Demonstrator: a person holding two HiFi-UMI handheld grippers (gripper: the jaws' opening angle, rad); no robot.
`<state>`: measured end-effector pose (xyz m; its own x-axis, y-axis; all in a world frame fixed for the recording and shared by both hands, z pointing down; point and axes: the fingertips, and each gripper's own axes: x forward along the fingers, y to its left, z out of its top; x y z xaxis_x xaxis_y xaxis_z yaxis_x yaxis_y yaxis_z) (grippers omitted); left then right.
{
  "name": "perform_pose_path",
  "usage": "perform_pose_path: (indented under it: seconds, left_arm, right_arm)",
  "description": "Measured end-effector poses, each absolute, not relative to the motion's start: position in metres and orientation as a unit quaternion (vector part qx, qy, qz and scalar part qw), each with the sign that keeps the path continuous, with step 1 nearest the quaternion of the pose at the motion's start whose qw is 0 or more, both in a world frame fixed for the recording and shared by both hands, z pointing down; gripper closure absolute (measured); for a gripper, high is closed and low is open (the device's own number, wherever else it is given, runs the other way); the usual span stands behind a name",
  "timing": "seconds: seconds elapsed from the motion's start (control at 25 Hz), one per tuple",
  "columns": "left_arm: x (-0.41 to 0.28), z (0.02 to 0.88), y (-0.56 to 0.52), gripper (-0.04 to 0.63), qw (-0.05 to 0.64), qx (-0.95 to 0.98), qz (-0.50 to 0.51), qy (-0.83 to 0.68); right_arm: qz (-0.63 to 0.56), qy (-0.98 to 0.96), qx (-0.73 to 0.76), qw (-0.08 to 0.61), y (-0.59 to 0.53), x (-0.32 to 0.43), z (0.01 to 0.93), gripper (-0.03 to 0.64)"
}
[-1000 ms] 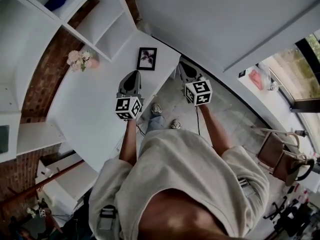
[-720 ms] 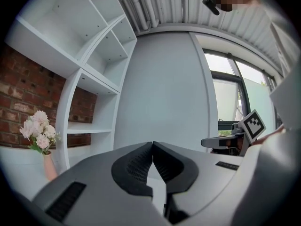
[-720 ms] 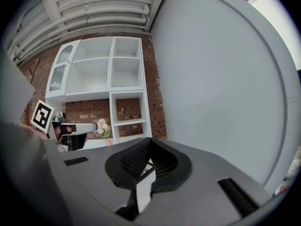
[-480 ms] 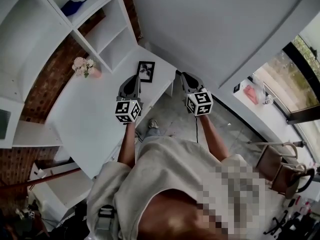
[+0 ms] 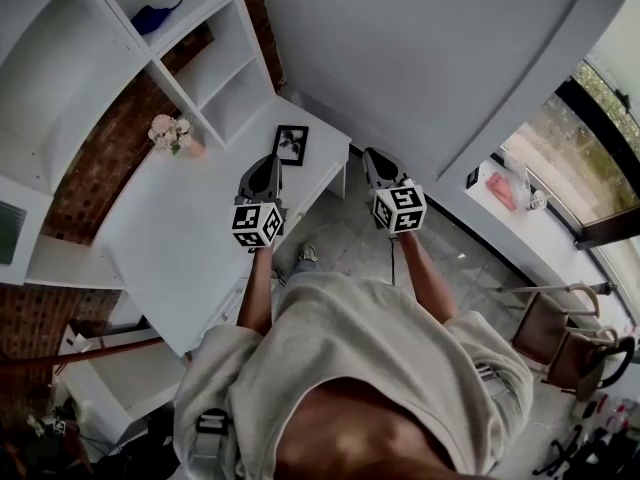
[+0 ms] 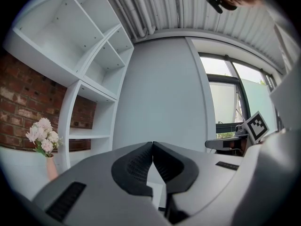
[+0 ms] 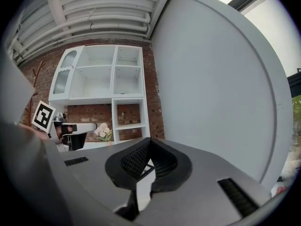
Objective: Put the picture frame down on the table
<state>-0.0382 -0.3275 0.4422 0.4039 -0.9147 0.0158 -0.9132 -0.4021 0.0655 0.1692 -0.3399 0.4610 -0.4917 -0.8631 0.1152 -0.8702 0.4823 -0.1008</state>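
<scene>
Head view: the picture frame (image 5: 291,145) appears to lie flat on the white surface (image 5: 170,228), close to its far corner. The left gripper (image 5: 268,160) hovers just beside the frame on its near side. The right gripper (image 5: 372,154) hangs farther off to the frame's right, out past the surface's edge. Neither touches the frame, so the set-down looks done and only drawing away seems left. A vase (image 5: 190,149) holding pink flowers (image 5: 167,131) stands left of the frame. In the shelf unit (image 5: 215,63) beyond the frame, one upper compartment holds a blue object (image 5: 157,15); the others look bare.

Left gripper view: the jaws are clenched tip to tip, with nothing between them.

Right gripper view: the jaws are likewise pressed together and empty.
</scene>
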Motion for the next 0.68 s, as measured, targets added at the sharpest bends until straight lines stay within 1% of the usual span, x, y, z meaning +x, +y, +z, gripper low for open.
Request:
perform_pose_path:
  seconds: [0.68]
  left_arm:
    - [-0.028, 0.448, -0.313, 0.58, 0.031, 0.839, -0.015, -0.542]
  right_arm:
    - [0.074, -0.859, 0.506, 0.034, -0.327, 0.179, 0.469, 0.592]
